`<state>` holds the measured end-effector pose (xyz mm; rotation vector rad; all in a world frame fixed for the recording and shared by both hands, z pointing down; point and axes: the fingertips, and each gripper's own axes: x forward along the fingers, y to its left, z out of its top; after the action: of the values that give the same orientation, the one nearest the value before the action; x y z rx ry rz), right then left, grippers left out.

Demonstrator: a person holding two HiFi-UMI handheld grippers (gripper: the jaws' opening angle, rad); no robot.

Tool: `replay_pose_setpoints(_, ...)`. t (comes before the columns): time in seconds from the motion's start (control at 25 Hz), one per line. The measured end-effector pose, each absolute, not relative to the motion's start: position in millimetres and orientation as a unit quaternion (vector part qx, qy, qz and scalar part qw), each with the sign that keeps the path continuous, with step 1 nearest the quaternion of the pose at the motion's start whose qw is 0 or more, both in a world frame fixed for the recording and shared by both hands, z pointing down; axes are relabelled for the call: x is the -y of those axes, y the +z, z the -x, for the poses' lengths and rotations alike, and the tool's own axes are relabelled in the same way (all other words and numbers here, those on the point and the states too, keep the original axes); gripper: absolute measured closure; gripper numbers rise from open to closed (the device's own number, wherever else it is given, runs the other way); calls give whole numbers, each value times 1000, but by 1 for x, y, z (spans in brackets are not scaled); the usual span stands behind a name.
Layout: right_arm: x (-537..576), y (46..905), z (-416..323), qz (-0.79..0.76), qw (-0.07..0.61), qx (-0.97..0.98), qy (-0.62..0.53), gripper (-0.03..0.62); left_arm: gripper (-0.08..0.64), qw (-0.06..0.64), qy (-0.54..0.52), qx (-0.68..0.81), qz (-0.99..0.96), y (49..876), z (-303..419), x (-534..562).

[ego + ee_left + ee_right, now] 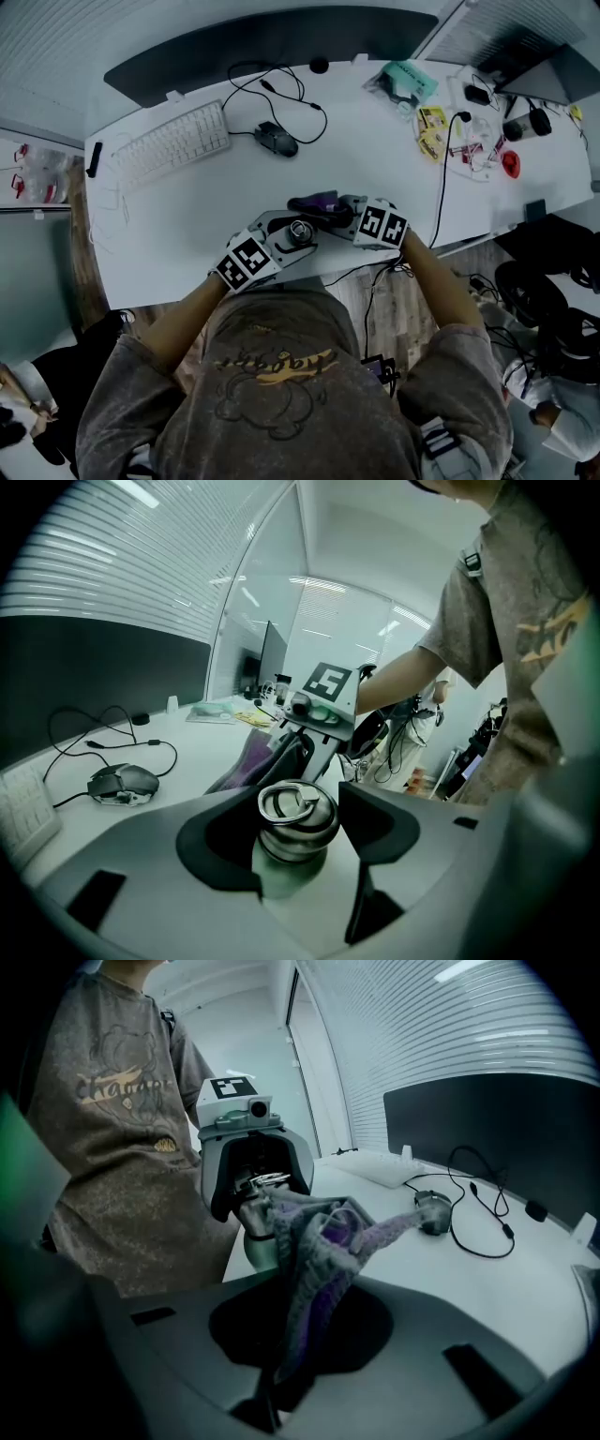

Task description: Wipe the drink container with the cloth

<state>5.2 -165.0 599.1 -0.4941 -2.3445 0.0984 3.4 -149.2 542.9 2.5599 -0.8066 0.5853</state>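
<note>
A metal drink bottle (296,829) with a ring-topped cap stands between the jaws of my left gripper (298,841), which is shut on it. From above, the bottle's cap (300,231) shows near the white desk's front edge. My right gripper (349,217) is shut on a purple cloth (317,1269), and the cloth (316,202) is pressed against the bottle's side (258,1232). In the right gripper view the left gripper (251,1177) faces me just behind the cloth. The two grippers sit close together, right in front of the person's chest.
On the white desk (206,202) lie a keyboard (172,142), a black mouse (277,140) with its looped cable, and a dark monitor (272,42) at the back. Packets, cables and small items (459,127) clutter the far right. A black cable (441,187) runs off the front edge.
</note>
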Motion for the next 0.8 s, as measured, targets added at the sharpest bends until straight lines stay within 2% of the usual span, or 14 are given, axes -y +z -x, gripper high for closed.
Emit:
replay_pose_setpoints(0.32,154,599,-18,153,370,915,47,545,288,197,210,279,-916,543,-3,150)
replay_pose_setpoints(0.8,137,601,-27,61,344,933,90,545,288,197,212,270,-918,544,-5,150)
